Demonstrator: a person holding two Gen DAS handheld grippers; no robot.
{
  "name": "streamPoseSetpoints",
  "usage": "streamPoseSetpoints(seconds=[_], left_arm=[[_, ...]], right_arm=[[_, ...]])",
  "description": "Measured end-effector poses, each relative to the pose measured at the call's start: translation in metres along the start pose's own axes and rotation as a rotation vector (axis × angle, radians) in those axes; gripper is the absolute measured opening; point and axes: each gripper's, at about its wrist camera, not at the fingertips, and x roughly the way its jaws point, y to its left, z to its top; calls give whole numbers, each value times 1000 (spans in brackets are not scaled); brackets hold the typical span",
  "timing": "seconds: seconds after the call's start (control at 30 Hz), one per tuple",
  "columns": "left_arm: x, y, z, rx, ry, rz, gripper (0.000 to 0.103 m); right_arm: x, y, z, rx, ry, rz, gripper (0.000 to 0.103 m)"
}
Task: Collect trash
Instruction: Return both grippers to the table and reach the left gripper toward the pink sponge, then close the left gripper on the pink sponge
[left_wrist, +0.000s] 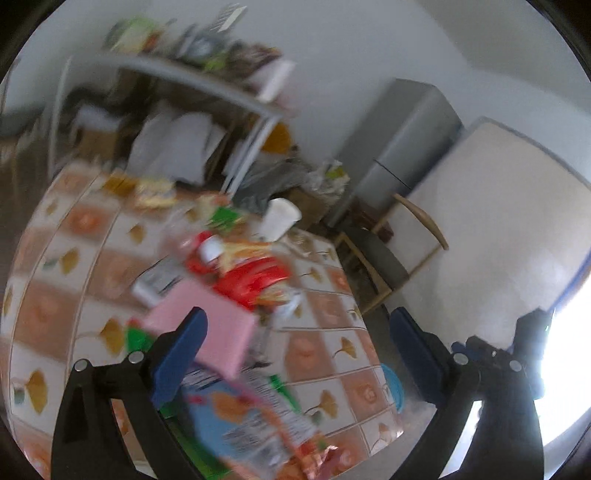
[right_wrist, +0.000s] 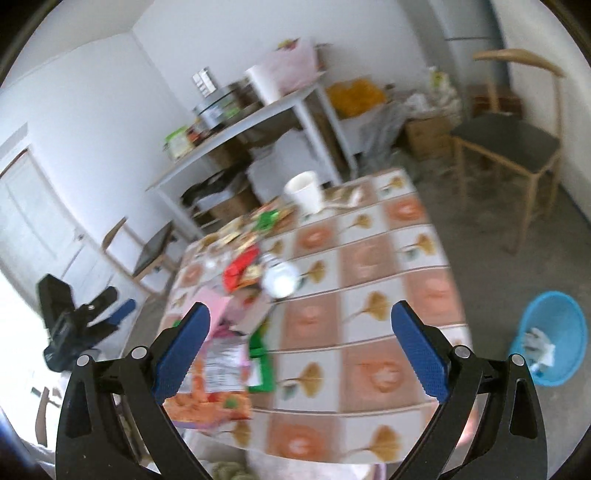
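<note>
Most of the collecting looks undone. The table under its orange-and-white tiled cloth with ginkgo-leaf prints carries a long strip of litter, running in the right wrist view from about six o'clock up toward eleven o'clock of the cloth. Nearest is a crumpled orange-and-blue snack wrapper, with a flat pink paper packet just beyond it and green wrapper scraps beside them. Further along lie a red foil snack bag, a tipped white round container and a blurred heap of small yellow and green wrappers. An upright white paper cup stands at the far end, near twelve o'clock.

The one container for the trash is a round light-blue plastic basket on the floor at about three o'clock of the table, well apart from the litter. It holds only a few crumpled white paper scraps, so I judge that a small share is binned and the bulk is left.

The left gripper hangs above the near litter, jaws spread wide with nothing between them. The right gripper is likewise released and empty, over the table's near edge. Motion blur hides the printing on the wrappers.
</note>
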Motion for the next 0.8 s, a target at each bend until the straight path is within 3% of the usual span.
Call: streamPoseSetpoints(seconds=[0.17, 0.33, 0.63, 0.8], left_arm=[[1, 47, -1, -130, 57, -95, 96], [19, 84, 13, -182, 92, -114, 90], [85, 164, 40, -357, 324, -240, 86], [109, 177, 43, -352, 420, -258, 78]], right_arm=[[38, 32, 2, -23, 68, 47, 94], [64, 51, 6, -25, 119, 70, 94], [100, 71, 15, -33, 193, 78, 94], [116, 72, 18, -27, 221, 66, 94]])
